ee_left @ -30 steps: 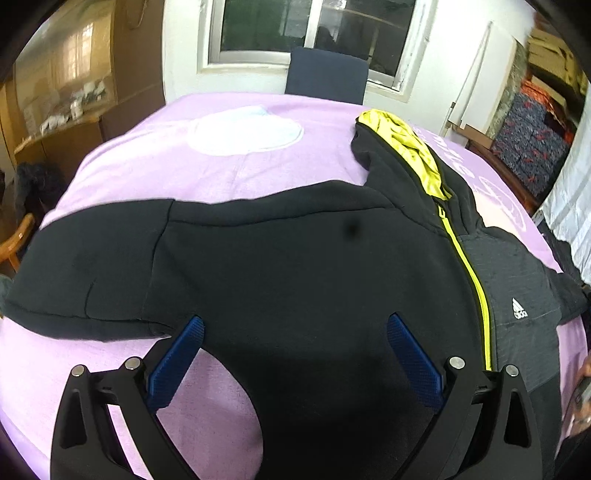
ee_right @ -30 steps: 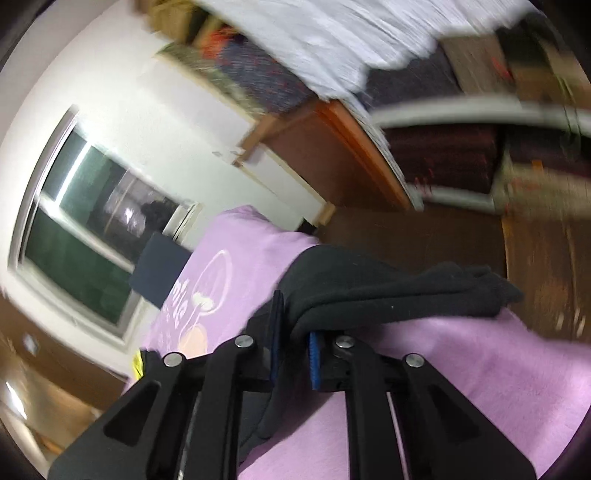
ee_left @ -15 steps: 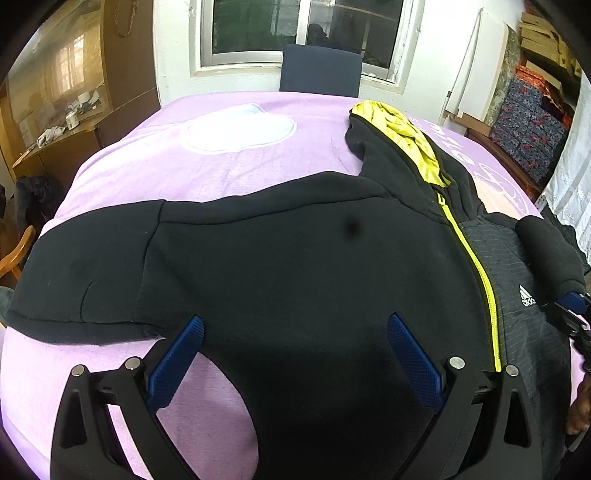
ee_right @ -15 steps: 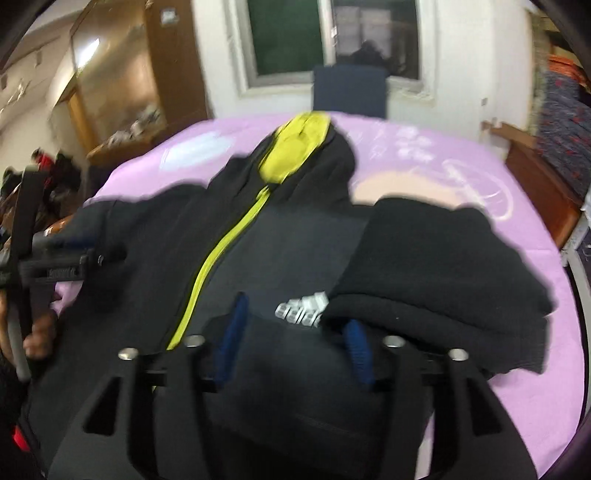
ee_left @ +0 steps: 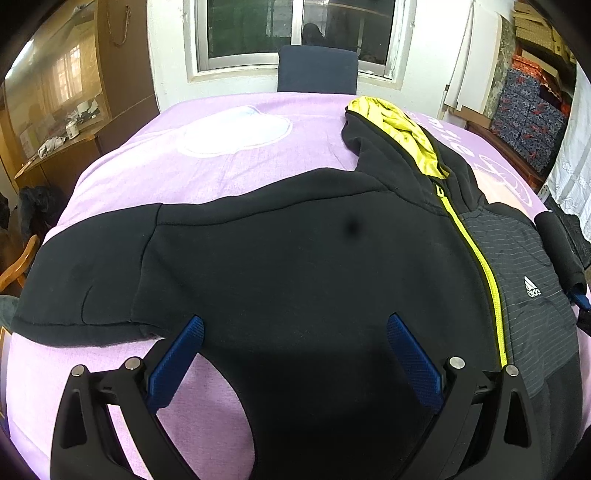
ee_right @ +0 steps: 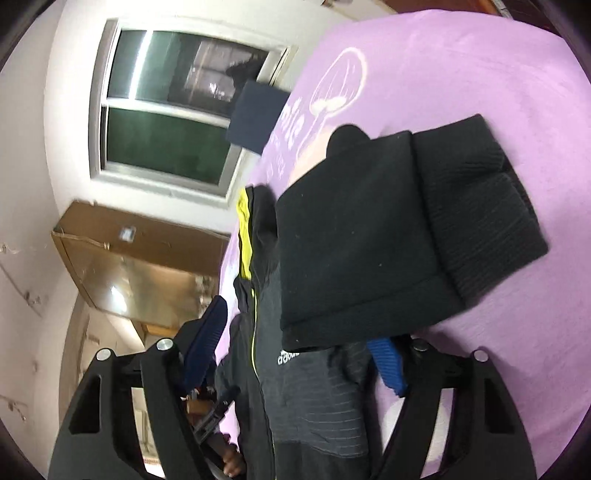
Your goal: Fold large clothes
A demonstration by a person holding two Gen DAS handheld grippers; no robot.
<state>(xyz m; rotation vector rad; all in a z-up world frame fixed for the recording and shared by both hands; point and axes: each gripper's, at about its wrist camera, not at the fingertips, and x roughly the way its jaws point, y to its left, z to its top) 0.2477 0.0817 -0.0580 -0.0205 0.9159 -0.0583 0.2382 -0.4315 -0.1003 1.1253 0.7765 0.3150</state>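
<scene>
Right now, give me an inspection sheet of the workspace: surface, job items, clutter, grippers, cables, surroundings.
Surface: purple bedspread with pale prints, mostly flat.
Job's things: black hoodie laid front up, yellow zipper closed; one sleeve folded over the chest, the other sleeve spread out sideways.
Clutter: nothing seen on the bedspread.
Grippers: left hand-held gripper open above the hoodie's lower body, holding nothing; right hand-held gripper open, jaws have just been opening, folded sleeve lying free between its fingers.
Cables: nothing seen.
Surroundings: window, dark chair back, wooden cabinet, stacked boxes.
</scene>
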